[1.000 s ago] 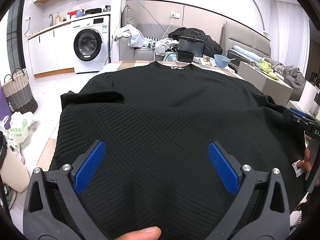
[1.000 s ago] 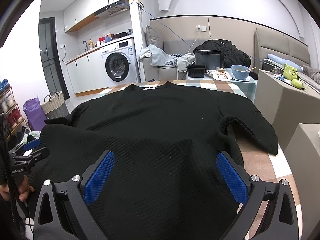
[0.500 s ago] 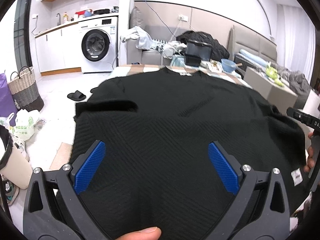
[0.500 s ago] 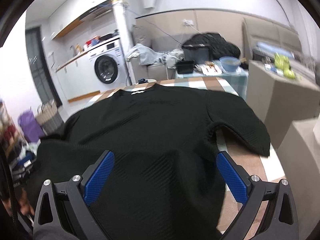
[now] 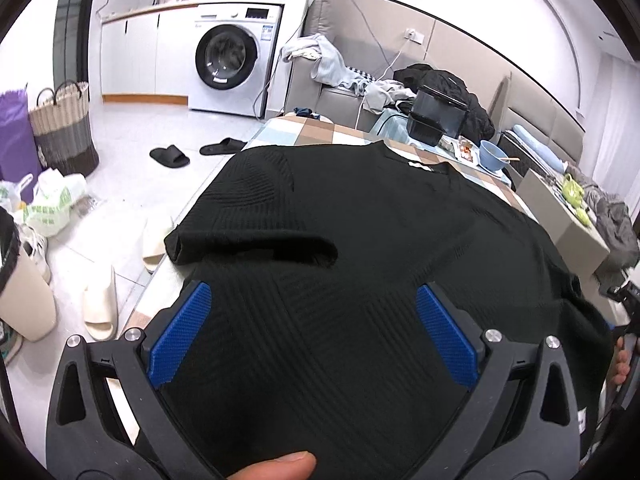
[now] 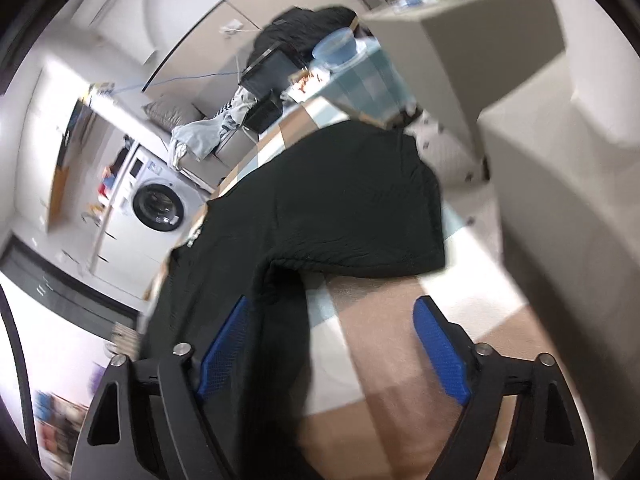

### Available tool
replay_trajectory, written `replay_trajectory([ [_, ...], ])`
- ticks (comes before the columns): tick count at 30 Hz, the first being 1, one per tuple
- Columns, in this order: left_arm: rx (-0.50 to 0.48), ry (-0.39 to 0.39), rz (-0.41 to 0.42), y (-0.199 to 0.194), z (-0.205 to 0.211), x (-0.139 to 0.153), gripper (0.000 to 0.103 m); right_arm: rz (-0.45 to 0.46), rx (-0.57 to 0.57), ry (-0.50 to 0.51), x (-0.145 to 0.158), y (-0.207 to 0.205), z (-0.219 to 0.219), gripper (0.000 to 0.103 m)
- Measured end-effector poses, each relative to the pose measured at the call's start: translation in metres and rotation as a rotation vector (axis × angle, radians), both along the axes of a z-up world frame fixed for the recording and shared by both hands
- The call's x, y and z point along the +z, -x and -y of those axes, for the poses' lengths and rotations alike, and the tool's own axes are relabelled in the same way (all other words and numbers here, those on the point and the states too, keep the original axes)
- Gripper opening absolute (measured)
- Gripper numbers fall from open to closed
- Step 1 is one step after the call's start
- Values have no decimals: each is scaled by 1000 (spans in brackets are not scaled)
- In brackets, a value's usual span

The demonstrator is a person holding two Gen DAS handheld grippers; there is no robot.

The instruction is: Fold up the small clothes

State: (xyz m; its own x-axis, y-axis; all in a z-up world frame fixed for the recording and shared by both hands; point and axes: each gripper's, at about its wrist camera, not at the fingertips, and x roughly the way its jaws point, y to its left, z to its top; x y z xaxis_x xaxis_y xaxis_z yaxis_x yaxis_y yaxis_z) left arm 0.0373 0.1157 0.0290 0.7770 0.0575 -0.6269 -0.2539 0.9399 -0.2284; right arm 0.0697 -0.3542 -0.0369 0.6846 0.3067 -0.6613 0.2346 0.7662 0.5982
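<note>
Checkered desk [image 6: 384, 312] under us, laundry room behind. We're at the first fold of the black sweater [image 5: 360, 240], spread flat. Left gripper [image 5: 316, 332] hovers over the body, fingers wide apart, nothing pinched. Right gripper [image 6: 336, 352] is closing, side edge by its left finger, sleeve [image 6: 360, 208] beyond. Next we'd guess: pinch that edge, fold inward.

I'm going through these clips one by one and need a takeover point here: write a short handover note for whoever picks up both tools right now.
Left tool: open, over the black sweater's lower body, gripping nothing.
Right tool: jaws closing, the sweater's side edge between them, not pinched yet.
Sweater lies spread flat on the checked table, collar at the far end, both sleeves out.
Done: garment laid out.
Left: all folds, probably sleeves first.
</note>
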Motion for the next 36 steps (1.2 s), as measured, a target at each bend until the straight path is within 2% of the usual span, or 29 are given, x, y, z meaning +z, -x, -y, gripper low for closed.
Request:
replay_trajectory([
  [3, 14, 11, -4, -12, -8, 1, 102, -30, -29, -63, -8, -19, 6, 84],
  [7, 14, 18, 4, -22, -10, 0, 102, -52, -93, -136, -16, -36, 17, 77],
  [10, 20, 18, 7, -21, -9, -3, 102, -56, -146, -65, -10, -51, 20, 66],
  [12, 26, 22, 9, -25, -10, -4, 102, -65, -168, -26, -7, -62, 23, 55],
  [20, 45, 27, 3, -27, -18, -9, 102, -109, -210, 146, -5, -74, 29, 52],
  [22, 50, 40, -3, -26, -18, -11, 102, -113, -224, 169, -9, -78, 32, 45],
  [24, 53, 52, -7, -27, -19, -12, 102, -124, -231, 192, -8, -80, 32, 28],
  [27, 55, 52, 2, -26, -20, -12, 102, -100, -232, 237, -2, -87, 29, 10],
  [31, 61, 51, 8, -26, -21, -12, 102, -12, -190, 288, 22, -95, 12, 9],
  [33, 62, 53, 6, -26, -21, -12, 102, 76, -128, 296, 43, -100, -6, 8],
  [36, 64, 60, 5, -27, -21, -13, 102, 206, 64, 317, 75, -108, -55, 8],
])
